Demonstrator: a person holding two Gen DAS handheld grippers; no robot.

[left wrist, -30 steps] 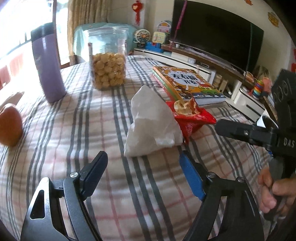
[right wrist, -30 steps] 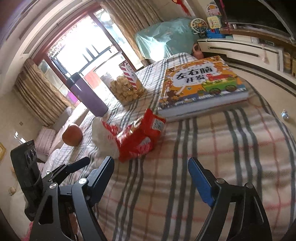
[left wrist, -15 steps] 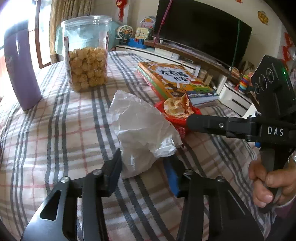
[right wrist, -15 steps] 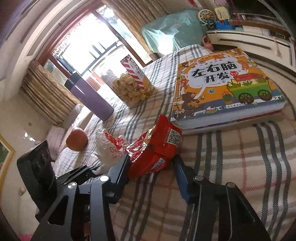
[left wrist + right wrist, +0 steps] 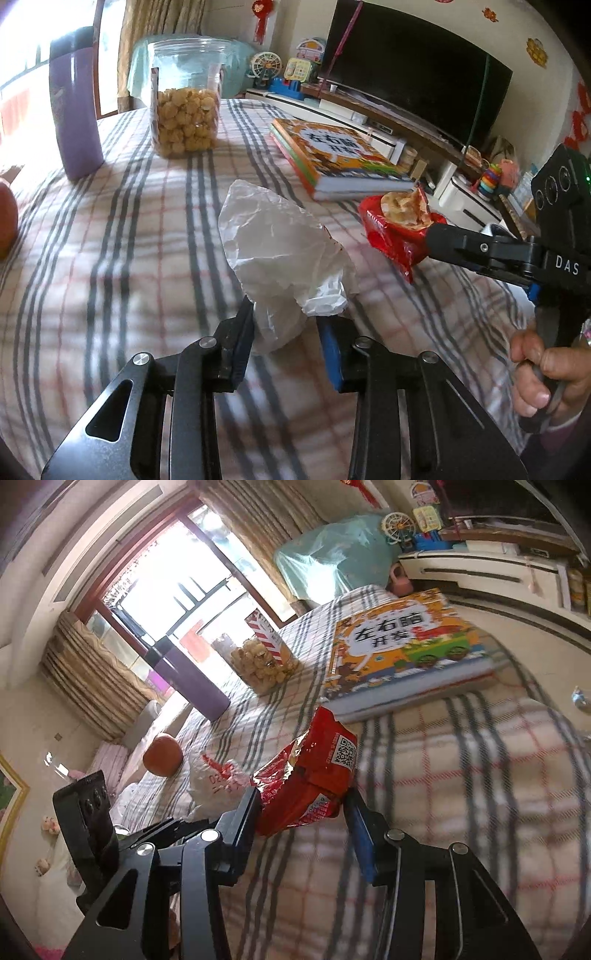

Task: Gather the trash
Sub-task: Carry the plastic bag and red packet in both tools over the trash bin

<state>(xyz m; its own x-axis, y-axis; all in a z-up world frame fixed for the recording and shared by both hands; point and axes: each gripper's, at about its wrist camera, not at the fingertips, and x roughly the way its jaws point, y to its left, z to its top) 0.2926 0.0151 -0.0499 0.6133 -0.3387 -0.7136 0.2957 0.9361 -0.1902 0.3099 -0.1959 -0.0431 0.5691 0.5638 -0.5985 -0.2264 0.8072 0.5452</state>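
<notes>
Left gripper point(image 5: 286, 332) has just been closing, and now it's clenched on the near end of the crumpled white plastic bag point(image 5: 284, 254), pads pinching the crinkled plastic from both sides. The rest of the bag billows up and away ahead of the claw, above the plaid tablecloth point(image 5: 129, 240).

Over to the right gripper point(image 5: 303, 819): its jaws have just been closing too, though they settled in the last instant, and it's grasping the red snack packet point(image 5: 314, 775), the black pad pressed into one side and the blue pad against the other. The torn top of the packet points away from the claw, QR label facing up. From the left wrist view the same packet point(image 5: 399, 229) sits at the tip of the right gripper's black finger, off to the right of the left claw, with a hand point(image 5: 543, 373) wrapped around that gripper's handle.

Beyond the right claw lies an orange children's book point(image 5: 402, 646), just past the packet. Further ahead of the left claw, a clear jar of round snacks point(image 5: 186, 110) stands beside a purple bottle point(image 5: 75, 110). An orange fruit point(image 5: 162, 755) rests to the left of the right claw, past the white bag.
</notes>
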